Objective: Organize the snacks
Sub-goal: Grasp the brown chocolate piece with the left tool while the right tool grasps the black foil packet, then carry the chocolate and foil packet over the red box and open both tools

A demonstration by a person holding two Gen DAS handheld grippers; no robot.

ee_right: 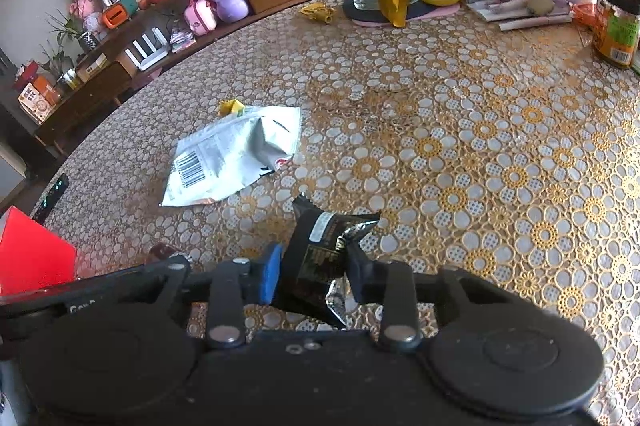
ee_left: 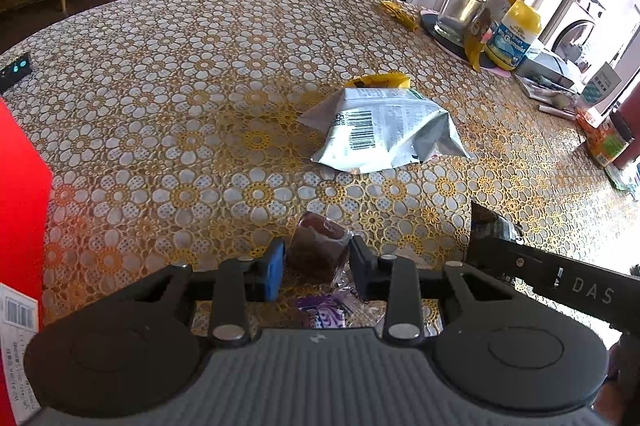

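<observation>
Left gripper (ee_left: 317, 268) is clenching a brown cake (ee_left: 320, 246) in clear wrap; its jaws are pressing the cake's two sides, at 9 and 3 o'clock. The cake is sitting dead ahead between the blue pad and the black pad, low over the counter (ee_left: 160, 106), long axis running toward 12. Crumpled clear film with a purple label is trailing toward 6 o'clock beneath the jaws.

Right gripper (ee_right: 314, 272) is grasping a black foil packet (ee_right: 320, 246), glossy and creased, with a small white label. The packet's long axis is pointing toward 12 to 1 o'clock, its serrated end sticking out past the jaws and its silver lining showing at 6.

Silver pouch (ee_left: 384, 130) is lying loose at 1 o'clock from the left jaws and 10 o'clock from the right, barcode up, puffy, crinkled, with a yellow scrap behind it. The red box (ee_left: 20, 206) is standing at 9 o'clock of the left gripper, the nearer hand to it; likely destination, judging by the task.

Counter cloth is lace-patterned, gold and white flowers.
</observation>
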